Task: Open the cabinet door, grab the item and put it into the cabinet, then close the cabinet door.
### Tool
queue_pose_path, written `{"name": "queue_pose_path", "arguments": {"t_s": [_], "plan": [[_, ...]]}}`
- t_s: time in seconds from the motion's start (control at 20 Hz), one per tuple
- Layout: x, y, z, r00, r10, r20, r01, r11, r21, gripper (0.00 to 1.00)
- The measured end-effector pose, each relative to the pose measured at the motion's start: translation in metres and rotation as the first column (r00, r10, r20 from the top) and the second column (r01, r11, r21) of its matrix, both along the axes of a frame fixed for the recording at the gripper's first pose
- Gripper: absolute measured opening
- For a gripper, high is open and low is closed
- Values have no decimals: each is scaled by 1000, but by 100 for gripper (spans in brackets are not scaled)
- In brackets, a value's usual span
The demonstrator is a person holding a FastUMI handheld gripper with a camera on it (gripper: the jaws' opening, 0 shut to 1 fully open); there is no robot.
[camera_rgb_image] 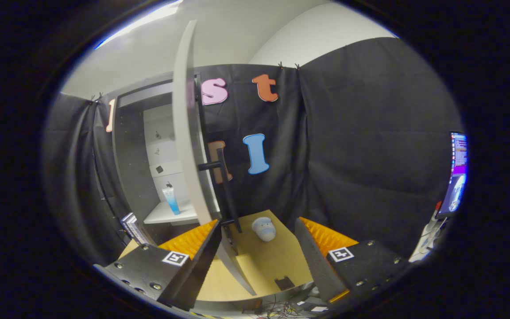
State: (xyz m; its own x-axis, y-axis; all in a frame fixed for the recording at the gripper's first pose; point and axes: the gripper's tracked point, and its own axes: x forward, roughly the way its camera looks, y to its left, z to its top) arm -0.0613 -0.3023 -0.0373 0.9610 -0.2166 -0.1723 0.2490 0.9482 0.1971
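Observation:
The cabinet (135, 146) stands open, and its white door (187, 133) swings out toward me, seen edge-on. The door's black bar handle (225, 186) sits just above my left fingertip. Inside, a blue-and-white tube (171, 200) stands upright on a white shelf (166, 215). A small pale blue-grey rounded item (264, 228) lies on the wooden table (277, 261), beyond and between my fingertips. My gripper (257, 221) is open with nothing held; the door's lower edge runs down past the inner side of the left finger.
A lit monitor (457, 173) stands at the far right with white gear below it. A small stack of books or boxes (131, 227) leans at the cabinet's lower left. A small black piece (284, 282) lies on the table's near edge, with cables below.

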Motion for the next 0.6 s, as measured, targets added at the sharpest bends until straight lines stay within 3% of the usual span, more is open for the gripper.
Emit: {"name": "queue_pose_path", "arguments": {"t_s": [0.3, 0.6], "plan": [[32, -1, -19, 993, 117, -14, -117, 993, 5, 98], [46, 37, -18, 959, 284, 8, -284, 959, 24, 97]]}}
